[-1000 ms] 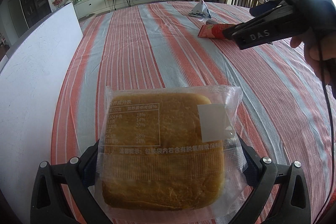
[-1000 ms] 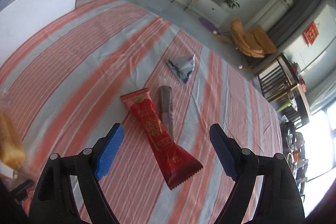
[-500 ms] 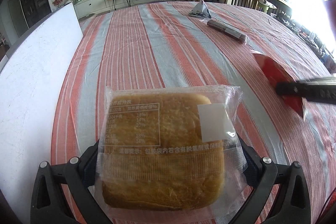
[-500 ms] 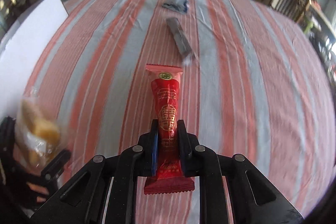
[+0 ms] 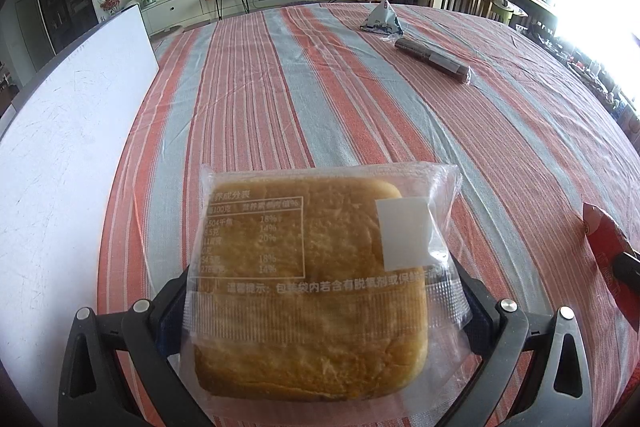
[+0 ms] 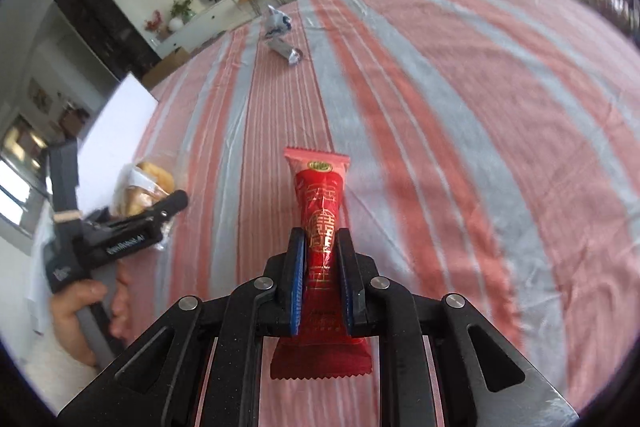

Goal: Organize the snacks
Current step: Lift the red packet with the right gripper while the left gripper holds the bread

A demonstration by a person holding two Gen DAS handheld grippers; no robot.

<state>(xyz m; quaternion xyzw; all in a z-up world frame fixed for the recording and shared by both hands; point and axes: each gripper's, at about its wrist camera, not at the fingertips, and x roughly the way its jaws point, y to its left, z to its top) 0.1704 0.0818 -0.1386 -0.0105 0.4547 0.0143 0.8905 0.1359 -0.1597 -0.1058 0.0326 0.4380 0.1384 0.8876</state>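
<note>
A square bread loaf in a clear wrapper (image 5: pixel 304 327) fills the bottom of the left wrist view, with my left gripper (image 5: pixel 324 291) shut on its two sides above the striped tablecloth (image 5: pixel 360 107). My right gripper (image 6: pixel 321 243) is shut on a long red snack packet (image 6: pixel 320 187) that points away from the camera, its lower end sticking out behind the pads. That red packet (image 5: pixel 606 247) shows at the right edge of the left wrist view. The right wrist view has the bread (image 6: pixel 152 179) and left gripper (image 6: pixel 160 203) at its left, held by a hand.
A blue-and-white triangular packet (image 5: pixel 382 19) and a dark wrapped bar (image 5: pixel 434 61) lie on the cloth at the far side. A white board or box wall (image 5: pixel 72 131) runs along the table's left edge. Chairs and a TV cabinet stand beyond the table.
My right gripper closed on the red packet, lifted it off the cloth beside the dark bar, rolled, and carried it toward the near side of the table. The left gripper and bread stayed put.
</note>
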